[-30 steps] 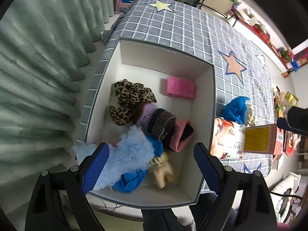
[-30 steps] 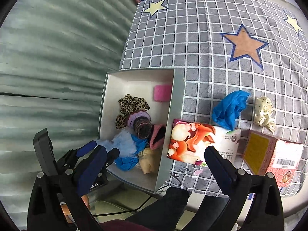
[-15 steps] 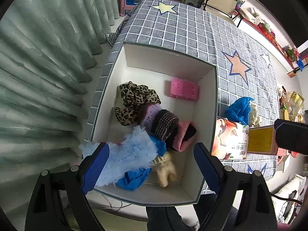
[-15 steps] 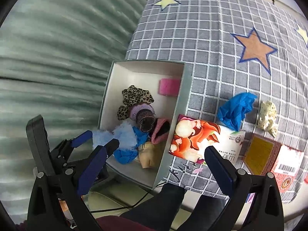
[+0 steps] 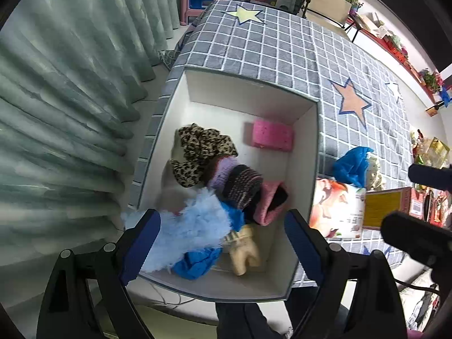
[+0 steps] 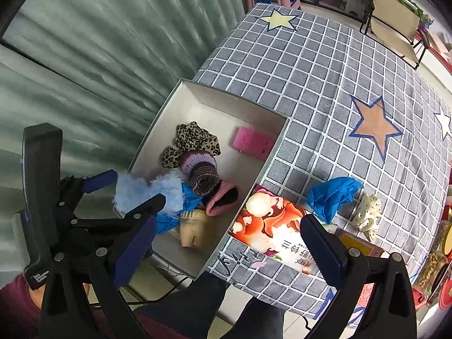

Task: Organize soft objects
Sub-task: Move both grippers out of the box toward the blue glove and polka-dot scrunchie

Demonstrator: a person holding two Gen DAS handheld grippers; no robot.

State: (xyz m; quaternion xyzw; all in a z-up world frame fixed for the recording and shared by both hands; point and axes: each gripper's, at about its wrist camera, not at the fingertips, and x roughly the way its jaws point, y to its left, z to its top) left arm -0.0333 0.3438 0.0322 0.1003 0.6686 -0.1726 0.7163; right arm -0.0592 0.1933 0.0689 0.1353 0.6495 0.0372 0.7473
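The left tool (image 5: pixel 221 233) hangs above the near end of the open white cardboard box (image 5: pixel 251 83), and its two blue-padded fingers stand wide apart with nothing clamped between them. The fluffy light-blue plush piece (image 5: pixel 195 233) lies against the left finger and spills a little over the near-left rim of the box; I cannot tell if the pad really touches it. The right tool (image 6: pixel 226 247) is also spread wide and empty, above the near edge of the grey checked tabletop (image 6: pixel 310 65).

Inside the box already lie a leopard-print fabric scrunchie (image 5: pixel 202 148), a pink rectangular sponge (image 5: pixel 272 135), a striped purple knitted roll (image 5: pixel 240 179), a pink knitted piece (image 5: pixel 271 202), a crumpled blue cloth (image 5: pixel 197 262) and a beige plush toy (image 5: pixel 244 252).

Two soft things are not yet in: a crumpled blue plastic glove (image 6: pixel 332 195) and, at its 3 o'clock, a cream dotted fabric scrunchie (image 6: pixel 365 212). Both rest on the tabletop at about 1 o'clock from the right tool, just behind the colourful printed tissue pack (image 6: pixel 278 231).

In my judgement the right tool should take the glove next. It should come down from above and close on the thickest fold, because thin plastic slips easily. The left tool can first nudge the hanging plush fully inside.
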